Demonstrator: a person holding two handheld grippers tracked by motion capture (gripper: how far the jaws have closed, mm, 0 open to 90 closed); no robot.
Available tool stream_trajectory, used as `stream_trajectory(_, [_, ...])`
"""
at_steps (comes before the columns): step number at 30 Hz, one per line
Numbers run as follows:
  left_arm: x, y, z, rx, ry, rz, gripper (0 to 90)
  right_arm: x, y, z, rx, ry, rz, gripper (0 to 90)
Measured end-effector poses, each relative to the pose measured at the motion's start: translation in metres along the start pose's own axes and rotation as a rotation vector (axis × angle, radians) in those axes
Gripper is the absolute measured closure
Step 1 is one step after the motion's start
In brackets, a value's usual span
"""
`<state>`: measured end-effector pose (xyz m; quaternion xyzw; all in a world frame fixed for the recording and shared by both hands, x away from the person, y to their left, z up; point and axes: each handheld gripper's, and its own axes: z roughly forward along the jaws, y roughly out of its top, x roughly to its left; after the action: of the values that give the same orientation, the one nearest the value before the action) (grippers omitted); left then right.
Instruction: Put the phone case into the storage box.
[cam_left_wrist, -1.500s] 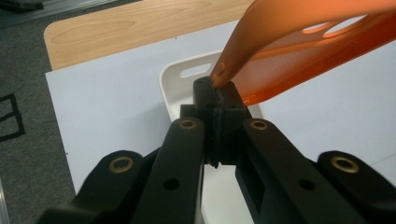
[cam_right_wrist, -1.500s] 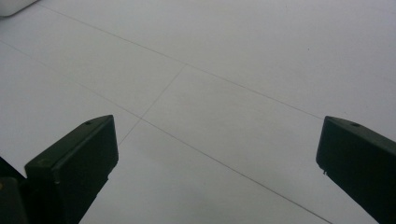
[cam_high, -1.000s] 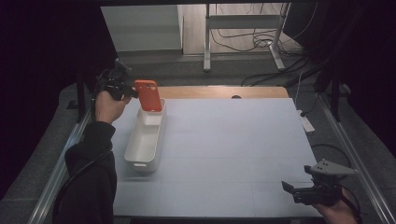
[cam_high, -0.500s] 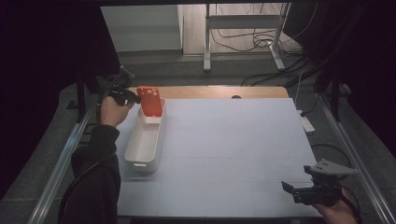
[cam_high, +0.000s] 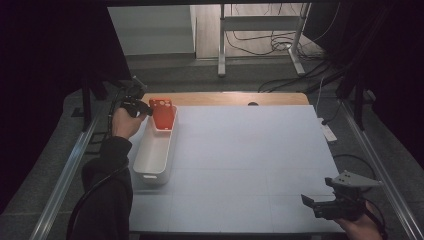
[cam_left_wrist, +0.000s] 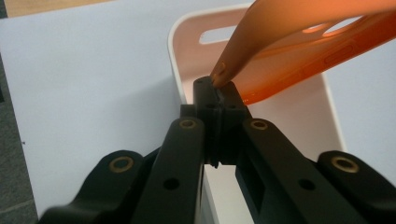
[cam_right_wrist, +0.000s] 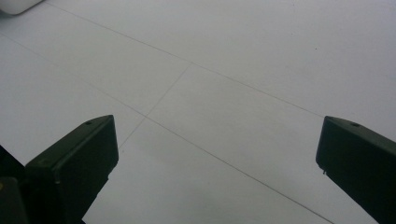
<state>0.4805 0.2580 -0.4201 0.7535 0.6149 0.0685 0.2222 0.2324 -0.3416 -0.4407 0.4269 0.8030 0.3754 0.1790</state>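
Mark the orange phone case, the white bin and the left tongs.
Orange soft plastic phone case (cam_high: 163, 114), high view, middle of its back.
White oblong plastic bin (cam_high: 148, 176), high view, near end wall.
Left tongs (cam_left_wrist: 217, 95), left gripper view, tips clamped on the case's edge.

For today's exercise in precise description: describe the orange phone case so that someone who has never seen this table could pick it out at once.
Start at the white table and find the long white bin near its left edge. At the bin's far end, the left gripper pinches one edge of the orange phone case, holding it tilted over the bin. It is the one bright orange thing there, with camera cut-outs.
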Motion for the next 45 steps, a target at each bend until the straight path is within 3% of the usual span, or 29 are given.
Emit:
stream_trajectory(10, [0.000,-0.001,0.013,0.006,0.000,-0.016,88.9,0.000,0.000,0.001,0.004,0.003,-0.006,0.0])
stream_trajectory(18, [-0.001,0.000,0.018,-0.032,0.013,-0.016,85.3,0.001,0.000,0.001,0.008,0.003,-0.010,0.0])
stream_trajectory(23, [-0.004,0.000,0.016,-0.060,0.018,-0.001,78.5,0.001,0.000,0.001,0.008,0.003,-0.011,0.0])
stream_trajectory(30, [-0.006,-0.004,0.014,-0.094,-0.001,0.038,65.1,0.002,0.000,0.001,0.010,-0.001,-0.020,0.0])
stream_trajectory(34, [-0.006,-0.006,0.012,-0.116,-0.011,0.040,59.2,0.002,0.001,0.001,0.013,-0.001,-0.019,0.0])
stream_trajectory(45, [-0.010,-0.012,0.003,-0.203,-0.044,0.084,41.3,0.002,0.001,0.001,0.015,0.000,-0.021,0.0])
